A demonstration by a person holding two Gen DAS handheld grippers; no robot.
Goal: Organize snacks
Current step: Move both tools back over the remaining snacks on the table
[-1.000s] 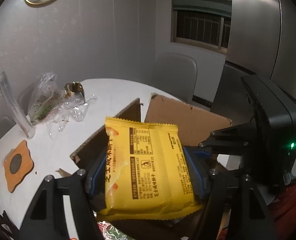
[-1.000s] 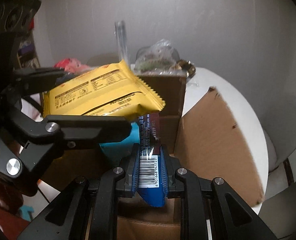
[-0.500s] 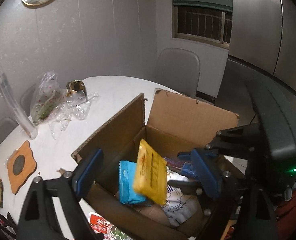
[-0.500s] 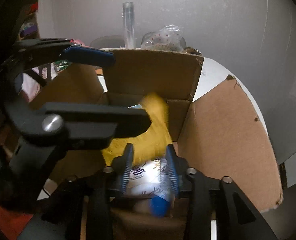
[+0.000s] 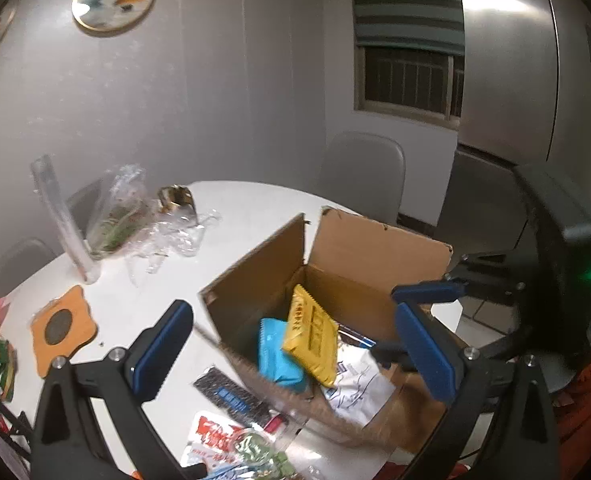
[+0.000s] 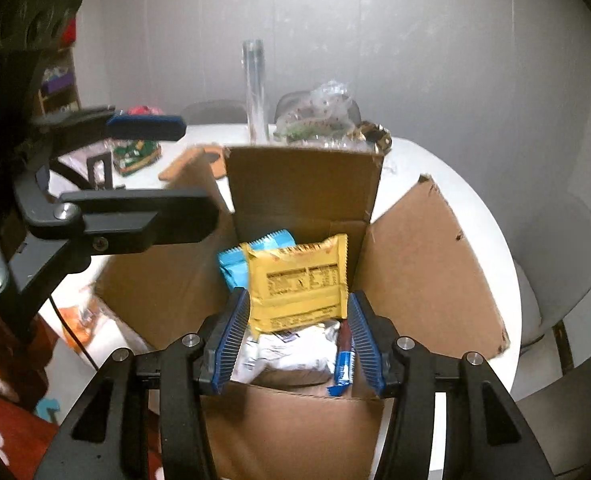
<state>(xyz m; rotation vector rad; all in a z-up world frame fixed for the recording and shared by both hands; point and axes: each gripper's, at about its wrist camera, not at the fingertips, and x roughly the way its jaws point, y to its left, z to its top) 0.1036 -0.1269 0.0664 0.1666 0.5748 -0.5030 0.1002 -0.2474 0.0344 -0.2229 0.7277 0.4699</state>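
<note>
You are standing between drops: both the left gripper (image 5: 291,344) and right gripper (image 6: 297,338) are gaping empty over the box (image 6: 303,184), yellow pack (image 6: 299,286) inside. Next, probably, reaching for the packets (image 5: 231,392) on the table (image 5: 255,204).

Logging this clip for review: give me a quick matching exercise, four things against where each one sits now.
Things:
1. yellow packet
2. orange coaster
3. black bar
4. left gripper

Places:
A. on the table, outside the box by its near wall
B. open above the cardboard box, holding nothing
C. inside the box, leaning on the blue packet
D. flat on the white table, left of the box

Pairs: 1-C, 2-D, 3-A, 4-B
</note>
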